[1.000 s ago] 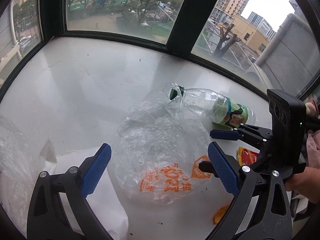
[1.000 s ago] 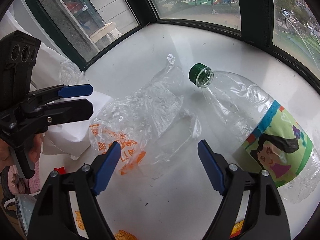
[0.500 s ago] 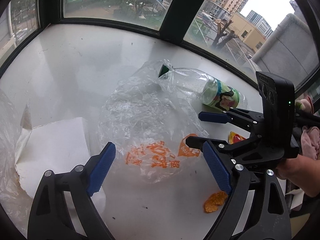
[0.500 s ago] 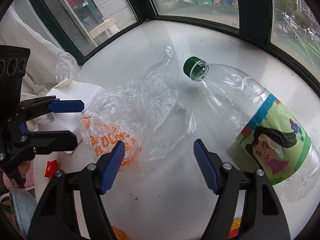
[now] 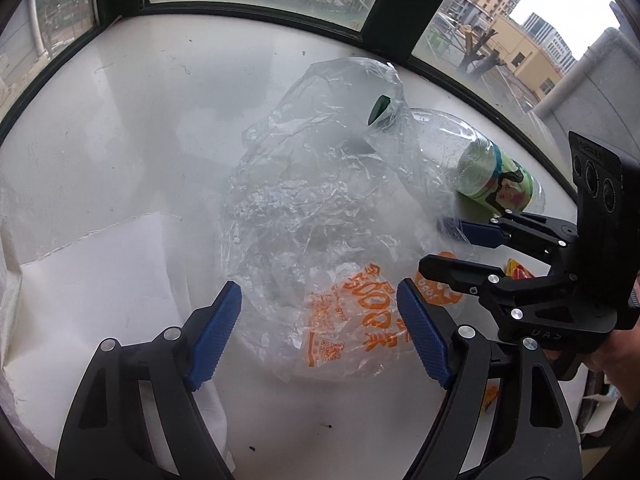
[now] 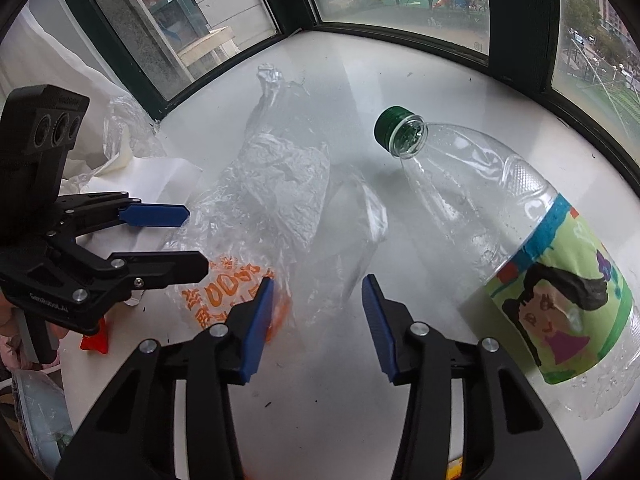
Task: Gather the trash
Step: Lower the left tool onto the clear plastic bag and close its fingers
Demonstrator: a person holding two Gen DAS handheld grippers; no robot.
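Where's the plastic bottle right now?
In the right wrist view the bottle lies on its side on the white sill, right of the crumpled plastic bag, green cap pointing toward the window.

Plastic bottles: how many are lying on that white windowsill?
1. The plastic bottle lies on its side to the right of the crumpled clear bag, its green cap pointing toward the window. The bag could hide something small.
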